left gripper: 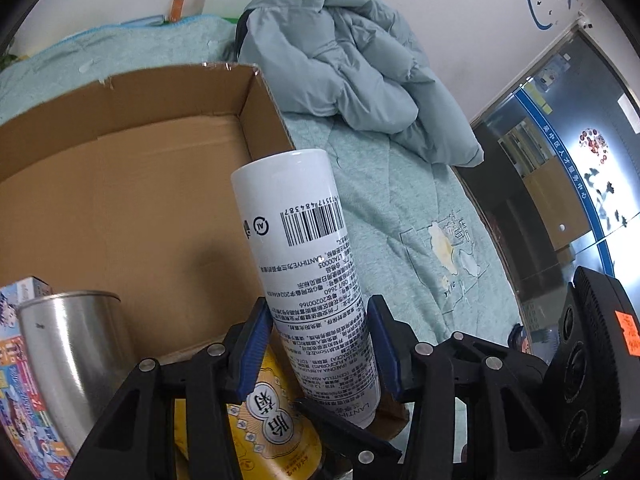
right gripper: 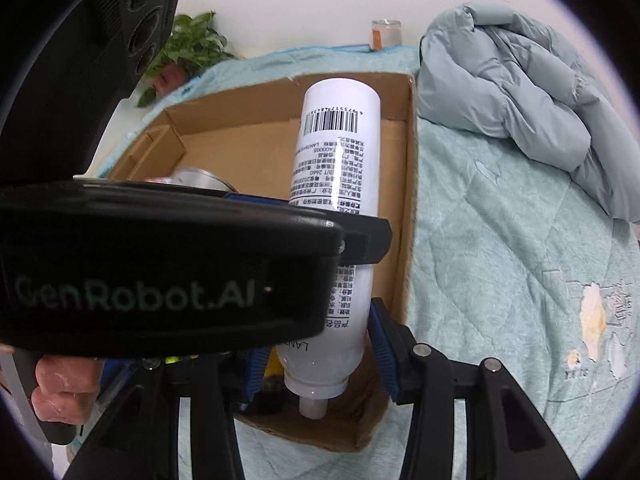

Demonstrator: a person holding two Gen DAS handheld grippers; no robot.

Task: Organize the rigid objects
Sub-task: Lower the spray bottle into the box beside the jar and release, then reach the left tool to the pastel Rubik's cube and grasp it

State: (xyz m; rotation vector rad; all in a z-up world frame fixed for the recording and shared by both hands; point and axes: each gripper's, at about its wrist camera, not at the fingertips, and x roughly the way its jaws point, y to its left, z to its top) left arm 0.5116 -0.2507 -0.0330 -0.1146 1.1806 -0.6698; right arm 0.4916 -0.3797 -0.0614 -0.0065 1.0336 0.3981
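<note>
A white spray bottle [left gripper: 308, 264] with a barcode and black print stands between the blue pads of my left gripper [left gripper: 320, 344], which is shut on it over the near right corner of a cardboard box [left gripper: 120, 208]. The same bottle [right gripper: 340, 168] shows in the right wrist view, nozzle end down, with the left gripper's black body [right gripper: 160, 264] clamped across it. My right gripper [right gripper: 320, 356] sits around the bottle's lower end with its jaws spread and a gap on both sides. In the box lie a steel cup [left gripper: 72, 356], a yellow can [left gripper: 264, 420] and a colourful carton [left gripper: 16, 380].
The box rests on a light green bedspread [left gripper: 400, 216]. A grey-blue padded jacket [left gripper: 360, 60] lies bunched at the back right. A glass jar [left gripper: 192, 0] and a potted plant [right gripper: 188, 44] stand by the white wall. A person's hand [right gripper: 64, 384] holds the left gripper.
</note>
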